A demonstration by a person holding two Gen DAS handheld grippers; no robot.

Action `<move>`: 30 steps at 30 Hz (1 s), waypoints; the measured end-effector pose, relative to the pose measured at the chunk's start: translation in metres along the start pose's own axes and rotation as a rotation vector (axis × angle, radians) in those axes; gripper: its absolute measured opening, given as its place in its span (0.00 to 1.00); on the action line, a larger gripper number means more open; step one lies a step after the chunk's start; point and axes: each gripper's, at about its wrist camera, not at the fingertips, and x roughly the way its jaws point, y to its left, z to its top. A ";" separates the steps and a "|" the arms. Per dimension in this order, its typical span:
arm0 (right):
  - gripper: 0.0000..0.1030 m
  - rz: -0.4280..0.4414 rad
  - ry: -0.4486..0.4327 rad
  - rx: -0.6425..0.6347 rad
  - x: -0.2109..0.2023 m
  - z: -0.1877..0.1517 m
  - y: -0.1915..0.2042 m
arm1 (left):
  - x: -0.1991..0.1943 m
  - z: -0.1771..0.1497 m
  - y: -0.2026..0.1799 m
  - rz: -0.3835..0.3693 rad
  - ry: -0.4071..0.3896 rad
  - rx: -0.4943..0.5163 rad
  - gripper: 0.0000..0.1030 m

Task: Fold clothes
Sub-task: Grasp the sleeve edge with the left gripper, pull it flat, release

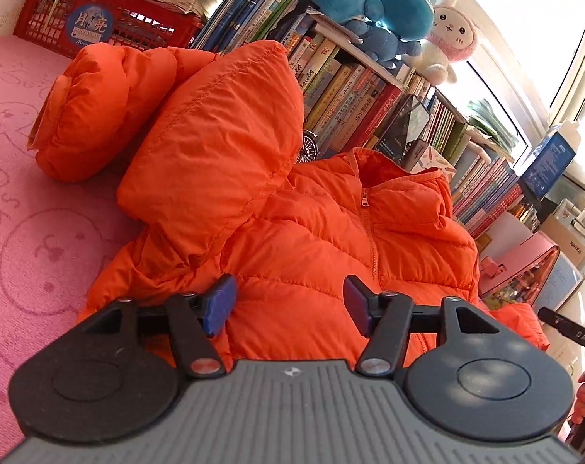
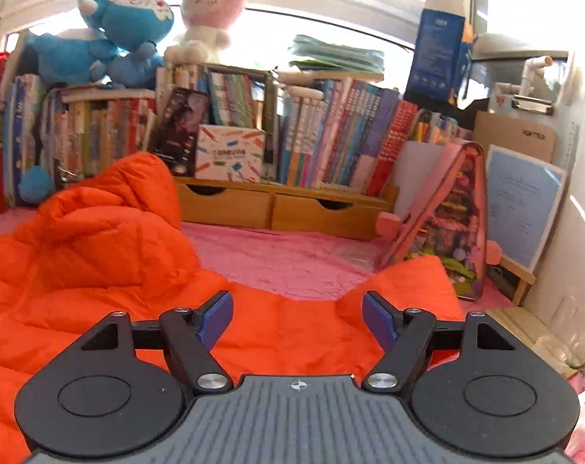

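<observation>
Lying spread across a pink patterned cloth surface (image 1: pixel 33 208) is a bright orange quilted puffer jacket with a hood (image 1: pixel 312 239), zipped at the front, its zipper (image 1: pixel 365 203) running down the chest. One sleeve (image 1: pixel 215 127) is folded up over the body, and its cuff end (image 1: pixel 95 112) bulges towards a red plastic crate (image 1: pixel 111 27) stuffed with papers.

The left gripper (image 1: pixel 290 305) hovers over the jacket's lower body, its blue-padded fingers (image 1: pixel 219 305) spread wide with nothing between them. The right gripper (image 2: pixel 296 319) also has its fingers apart and holds nothing; it sits above the jacket's edge, where orange fabric (image 2: pixel 99 232) piles up to the left and another part of the jacket (image 2: pixel 412 286) rises to the right, with pink cloth (image 2: pixel 284 255) showing between.

Behind the jacket stands a row of upright colourful books (image 2: pixel 331 135) on a wooden shelf with two drawers (image 2: pixel 277 205). A blue plush toy (image 2: pixel 126 27) and a pink-and-white plush toy (image 2: pixel 209 11) sit on top of the books, against a bright window.
</observation>
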 end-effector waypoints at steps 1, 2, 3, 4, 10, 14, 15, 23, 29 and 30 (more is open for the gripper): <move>0.74 0.066 -0.016 -0.025 -0.007 0.000 0.017 | 0.002 0.000 -0.007 0.039 0.012 0.037 0.60; 0.74 0.133 -0.032 -0.049 -0.014 -0.001 0.034 | 0.004 0.000 -0.014 0.078 0.024 0.074 0.60; 0.74 0.195 -0.044 -0.076 -0.019 -0.003 0.051 | 0.006 0.000 -0.021 0.117 0.035 0.111 0.60; 0.74 0.251 -0.047 -0.104 -0.019 -0.010 0.067 | 0.009 -0.001 -0.030 0.167 0.047 0.163 0.60; 0.74 0.379 0.073 -0.146 0.011 -0.032 0.127 | 0.025 -0.014 -0.075 0.417 0.008 0.496 0.70; 0.83 0.296 0.170 -0.070 0.033 -0.043 0.107 | -0.015 0.011 -0.039 0.265 -0.071 0.238 0.70; 0.85 0.288 0.189 -0.037 0.037 -0.045 0.100 | -0.027 0.020 -0.026 0.259 -0.116 0.167 0.71; 0.93 0.247 0.246 -0.057 0.047 -0.052 0.106 | -0.046 0.058 0.035 0.541 -0.277 0.107 0.87; 0.96 0.245 0.255 -0.052 0.050 -0.052 0.104 | -0.020 0.063 0.055 0.328 -0.180 0.096 0.74; 0.97 0.243 0.255 -0.053 0.050 -0.051 0.104 | -0.013 0.065 0.059 0.303 -0.154 0.068 0.40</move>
